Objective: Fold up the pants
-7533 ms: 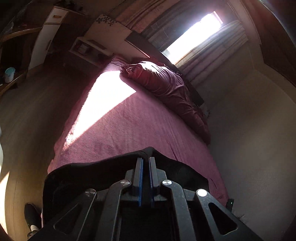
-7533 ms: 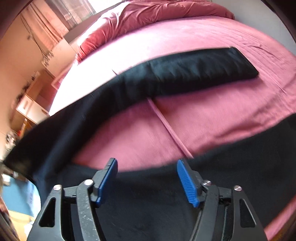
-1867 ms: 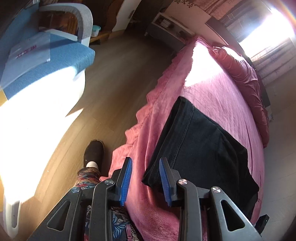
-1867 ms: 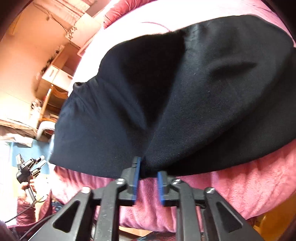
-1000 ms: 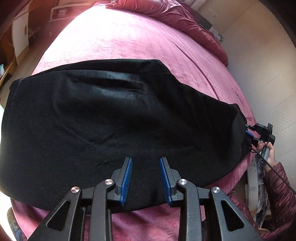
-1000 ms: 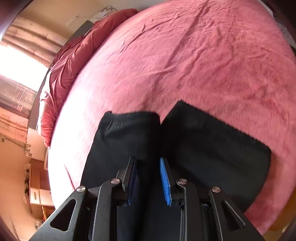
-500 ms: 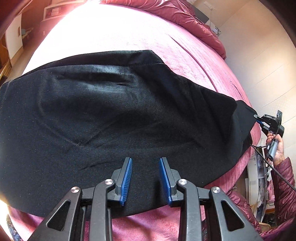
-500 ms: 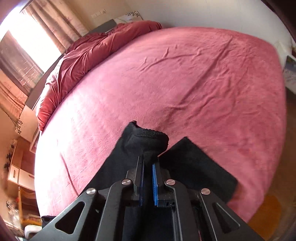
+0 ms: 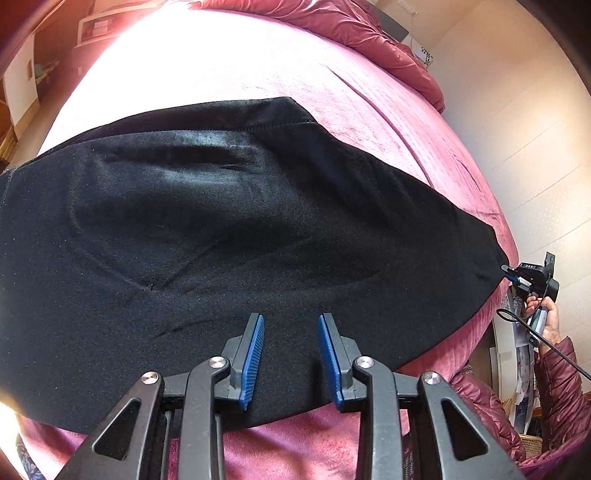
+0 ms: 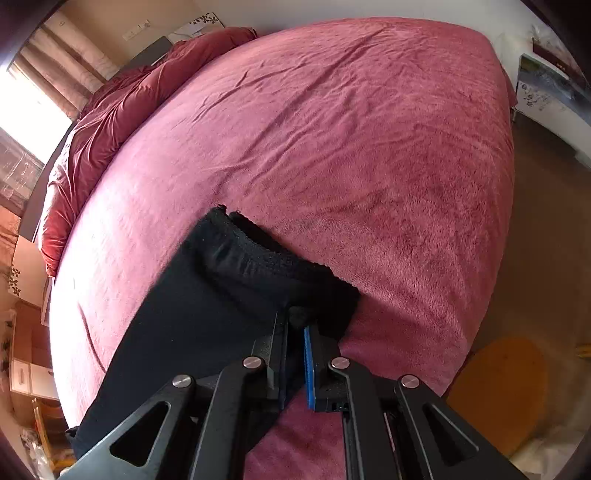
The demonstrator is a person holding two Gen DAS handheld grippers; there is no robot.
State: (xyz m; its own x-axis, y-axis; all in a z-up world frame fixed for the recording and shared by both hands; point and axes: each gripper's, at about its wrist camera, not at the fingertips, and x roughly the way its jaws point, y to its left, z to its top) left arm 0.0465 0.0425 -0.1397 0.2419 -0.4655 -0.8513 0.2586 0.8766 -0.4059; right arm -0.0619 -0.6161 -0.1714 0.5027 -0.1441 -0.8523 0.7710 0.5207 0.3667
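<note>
Black pants (image 9: 221, 229) lie spread sideways across the pink bed (image 9: 221, 66). My left gripper (image 9: 290, 317) hovers over their near edge, its blue pads apart with only flat cloth showing behind the gap. At the far right of the left wrist view, my right gripper (image 9: 511, 275) pinches the narrow end of the pants, with a hand behind it. Up close in the right wrist view, the right gripper (image 10: 295, 325) is shut on a bunched fold of the pants (image 10: 207, 314) beside the hem, near the bed's (image 10: 332, 147) corner.
A crumpled red duvet (image 9: 369, 33) (image 10: 110, 110) lies at the head of the bed. A pale wall (image 9: 517, 147) runs along the bed's far side. A maroon sleeve (image 9: 554, 387) is at the right. An orange round mat (image 10: 498, 387) and a white cabinet (image 10: 546, 92) stand off the bed's corner.
The right gripper's jaws went from apart over the pants' end to shut on it, and it drew that end toward the bed's corner. The left gripper stayed in place, pads unchanged.
</note>
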